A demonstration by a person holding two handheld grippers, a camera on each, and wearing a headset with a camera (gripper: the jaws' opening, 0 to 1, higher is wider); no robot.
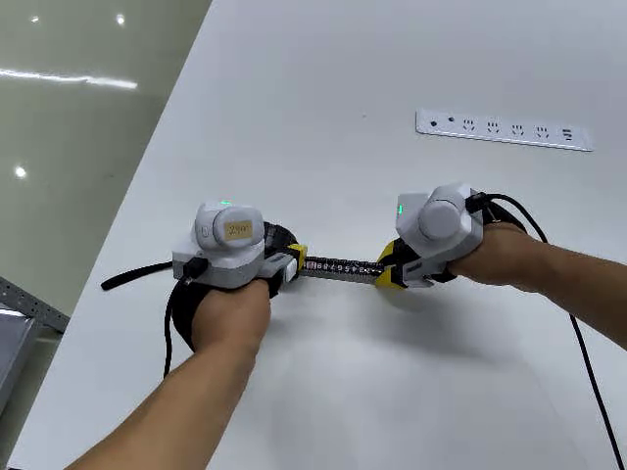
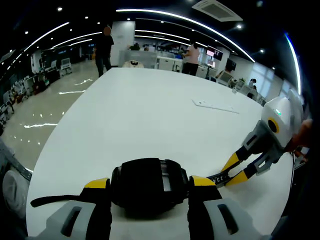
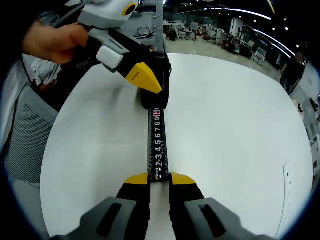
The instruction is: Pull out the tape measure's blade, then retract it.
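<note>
A black tape measure case (image 2: 149, 186) is clamped between the yellow-tipped jaws of my left gripper (image 2: 150, 184), also seen on the white table as the left gripper (image 1: 284, 262). Its dark blade (image 3: 158, 142) with white numbers runs a short way out from the case (image 3: 156, 80) to my right gripper (image 3: 160, 178), which is shut on the blade's end. In the head view the blade (image 1: 338, 266) spans the gap between the two grippers, the right gripper (image 1: 390, 271) holding its tip. A black strap (image 1: 132, 276) trails left of the case.
The white table (image 1: 323, 98) stretches far ahead. A white power strip (image 1: 504, 129) lies at the back right. The table's left edge (image 1: 147, 166) drops to a shiny floor. A black cable (image 1: 588, 343) hangs from the right hand. People stand far off.
</note>
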